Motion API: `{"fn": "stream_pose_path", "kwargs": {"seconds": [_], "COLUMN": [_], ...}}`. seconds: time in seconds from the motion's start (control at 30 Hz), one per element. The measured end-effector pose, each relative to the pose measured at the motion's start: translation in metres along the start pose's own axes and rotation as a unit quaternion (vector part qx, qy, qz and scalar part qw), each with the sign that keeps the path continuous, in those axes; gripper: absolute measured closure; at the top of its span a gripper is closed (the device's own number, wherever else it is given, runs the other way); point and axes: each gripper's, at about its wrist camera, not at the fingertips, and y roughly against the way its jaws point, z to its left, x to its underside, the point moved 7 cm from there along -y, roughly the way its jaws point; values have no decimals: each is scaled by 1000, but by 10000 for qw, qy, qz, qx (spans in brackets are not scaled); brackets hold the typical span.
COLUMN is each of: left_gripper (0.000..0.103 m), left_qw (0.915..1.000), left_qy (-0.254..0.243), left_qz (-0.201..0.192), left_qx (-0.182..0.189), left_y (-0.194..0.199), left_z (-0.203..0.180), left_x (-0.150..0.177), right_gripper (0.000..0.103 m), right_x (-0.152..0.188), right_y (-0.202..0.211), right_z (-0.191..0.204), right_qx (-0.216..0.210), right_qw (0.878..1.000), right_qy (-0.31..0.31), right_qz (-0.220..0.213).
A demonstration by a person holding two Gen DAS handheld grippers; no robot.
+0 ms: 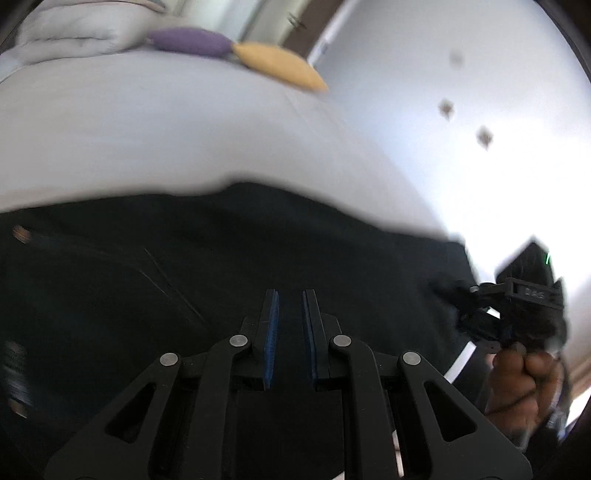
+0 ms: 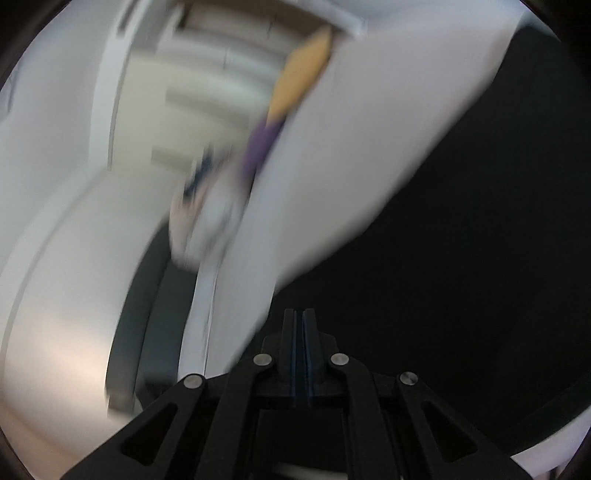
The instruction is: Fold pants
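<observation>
The black pants (image 1: 184, 266) lie spread across a bed with a light grey sheet (image 1: 184, 129). My left gripper (image 1: 290, 295) hovers low over them, its blue pads close together with only a narrow slit. Behind the slit is dark cloth; whether any is pinched does not show. My right gripper (image 1: 454, 295), held by a hand (image 1: 524, 376), is at the pants' right edge, blurred. In the right wrist view my right gripper (image 2: 299, 314) has its pads almost touching with nothing visible between them, and the pants (image 2: 461, 240) fill the right side.
A purple pillow (image 1: 192, 40) and a yellow pillow (image 1: 280, 64) lie at the bed's far edge, beside a bunched white duvet (image 1: 74, 33). Pale floor (image 1: 480, 110) runs along the bed's right side. The right wrist view is heavily blurred and tilted.
</observation>
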Motion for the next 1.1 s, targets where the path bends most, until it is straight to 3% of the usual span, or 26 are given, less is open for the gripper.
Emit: {"fn": "stream_pose_path", "kwargs": {"seconds": [0.1,0.13,0.17,0.33,0.47,0.5,0.63,0.7,0.87,0.93,1.1], "left_gripper": [90,90,90,91,91,91,91,91,91,91,91], "left_qw": [9995,9993,9989,9966,9966,9972,9962,9937,9866,9852,9718], "left_qy": [283,366,455,773,712,666,799,958,1464,1474,1821], "left_qz": [116,45,-1,-141,-185,-195,-330,-459,-706,-763,-1190], "left_qx": [35,68,66,264,383,272,-50,-354,-163,-425,-907], "left_y": [-9,-5,0,22,34,34,68,90,120,134,184], "left_z": [23,28,39,78,102,97,148,183,226,241,279], "left_x": [20,22,23,28,23,25,23,23,22,23,19], "right_gripper": [97,103,103,103,103,103,103,103,103,103,103], "right_x": [36,38,36,-10,-44,-54,-78,-83,-86,-88,-90], "right_y": [-38,-39,-35,2,68,81,130,146,167,181,225], "right_z": [-10,-18,-24,-61,-102,-112,-143,-153,-161,-165,-171], "right_qx": [276,347,307,357,530,534,678,641,642,660,1101], "right_qw": [9980,9977,9981,9972,9888,9855,9710,9664,9613,9563,9383], "right_qy": [-22,-84,-137,-574,-860,-963,-1257,-1355,-1425,-1495,-1624], "right_qz": [573,579,512,-320,-1102,-1294,-1915,-2086,-2270,-2426,-2847]}}
